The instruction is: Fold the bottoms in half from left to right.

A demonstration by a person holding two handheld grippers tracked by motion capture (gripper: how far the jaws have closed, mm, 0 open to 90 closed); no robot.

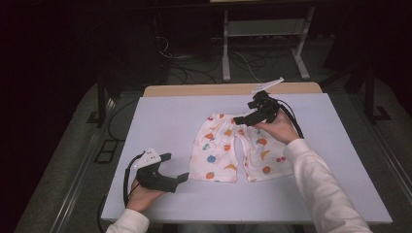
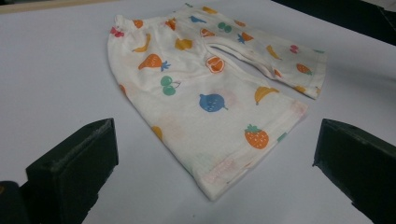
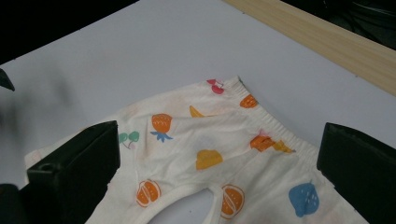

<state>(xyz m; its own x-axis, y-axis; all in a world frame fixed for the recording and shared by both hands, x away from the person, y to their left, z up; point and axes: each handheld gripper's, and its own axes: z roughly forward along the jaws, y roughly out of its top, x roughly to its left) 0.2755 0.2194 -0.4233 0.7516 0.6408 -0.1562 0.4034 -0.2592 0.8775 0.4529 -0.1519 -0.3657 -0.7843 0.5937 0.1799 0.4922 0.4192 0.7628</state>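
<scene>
A pair of small white shorts [image 1: 228,148] printed with coloured fruit lies flat on the white table [image 1: 160,116], waistband at the far side, leg hems toward me. My left gripper [image 1: 176,168] rests open near the table's front left, its jaws pointing at the left leg hem [image 2: 252,144] with a gap between. My right gripper [image 1: 241,119] hovers open over the waistband's right part, tilted down; the elastic waistband [image 3: 268,126] and the crotch seam lie between its jaws. Neither gripper holds anything.
A wooden strip [image 1: 204,90] runs along the table's far edge. Beyond it stand a metal frame's legs [image 1: 226,58] and loose cables on a dark floor. Bare white table surrounds the shorts on every side.
</scene>
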